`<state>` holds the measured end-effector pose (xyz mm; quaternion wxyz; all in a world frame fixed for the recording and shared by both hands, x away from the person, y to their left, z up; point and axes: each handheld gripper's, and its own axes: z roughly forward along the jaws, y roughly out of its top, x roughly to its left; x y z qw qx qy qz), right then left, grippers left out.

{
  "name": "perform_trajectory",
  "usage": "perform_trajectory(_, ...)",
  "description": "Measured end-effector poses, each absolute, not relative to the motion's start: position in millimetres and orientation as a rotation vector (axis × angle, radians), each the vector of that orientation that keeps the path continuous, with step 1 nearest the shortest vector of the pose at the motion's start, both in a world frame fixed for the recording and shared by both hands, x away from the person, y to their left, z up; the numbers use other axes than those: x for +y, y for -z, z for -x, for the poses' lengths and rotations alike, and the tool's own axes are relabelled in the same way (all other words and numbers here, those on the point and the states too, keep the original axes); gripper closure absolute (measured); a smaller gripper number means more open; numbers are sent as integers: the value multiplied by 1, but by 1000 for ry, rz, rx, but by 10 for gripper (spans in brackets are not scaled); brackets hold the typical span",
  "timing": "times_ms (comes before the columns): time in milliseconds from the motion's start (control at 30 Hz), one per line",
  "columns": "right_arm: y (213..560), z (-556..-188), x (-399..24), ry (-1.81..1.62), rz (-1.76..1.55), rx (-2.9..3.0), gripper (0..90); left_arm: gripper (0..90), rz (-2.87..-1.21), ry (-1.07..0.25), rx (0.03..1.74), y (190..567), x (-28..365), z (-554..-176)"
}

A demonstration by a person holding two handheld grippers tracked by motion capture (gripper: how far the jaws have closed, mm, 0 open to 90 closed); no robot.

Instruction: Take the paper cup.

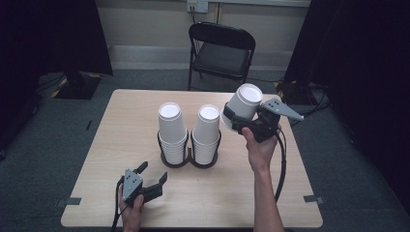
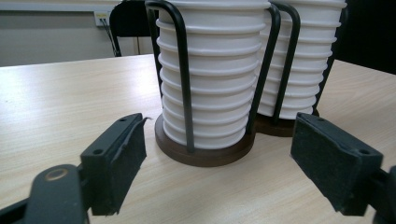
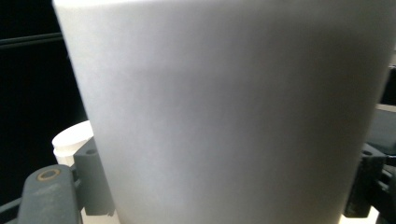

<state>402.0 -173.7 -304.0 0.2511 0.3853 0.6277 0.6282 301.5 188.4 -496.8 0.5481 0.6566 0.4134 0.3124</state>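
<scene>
Two stacks of upside-down white paper cups stand side by side in black wire holders on brown round bases: the left stack [image 1: 172, 130] and the right stack [image 1: 208, 131]. In the left gripper view the near stack [image 2: 210, 79] rises straight ahead, with the other stack [image 2: 299, 60] behind it. My left gripper [image 1: 153, 175] rests low on the table in front of them, open and holding nothing. My right gripper [image 1: 231, 118] is lifted above the table to the right of the stacks, shut on a single white cup [image 1: 243, 102] that is tilted; its wall [image 3: 224, 121] spans the right gripper view.
The light wooden table [image 1: 121, 125] has bare room to the left and front. A black folding chair [image 1: 220, 53] stands beyond the far edge. Dark curtains hang at both sides, and cables trail on the grey floor.
</scene>
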Motion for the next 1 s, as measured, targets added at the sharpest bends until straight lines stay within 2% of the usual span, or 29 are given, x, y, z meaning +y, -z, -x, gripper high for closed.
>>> perform_trajectory(533, 330, -375, -198, -1724, -1113, 1700, 157, 222, -1550, -644, 954, 497, 194, -303)
perform_trajectory(900, 355, -353, -194, -1767, -1170, 1712, 158, 220, -1587, -605, 932, 493, 190, -305)
perform_trajectory(1000, 363, -350, -191, -1770, -1188, 1726, 162, 212, -1578, -545, 936, 492, 190, -306)
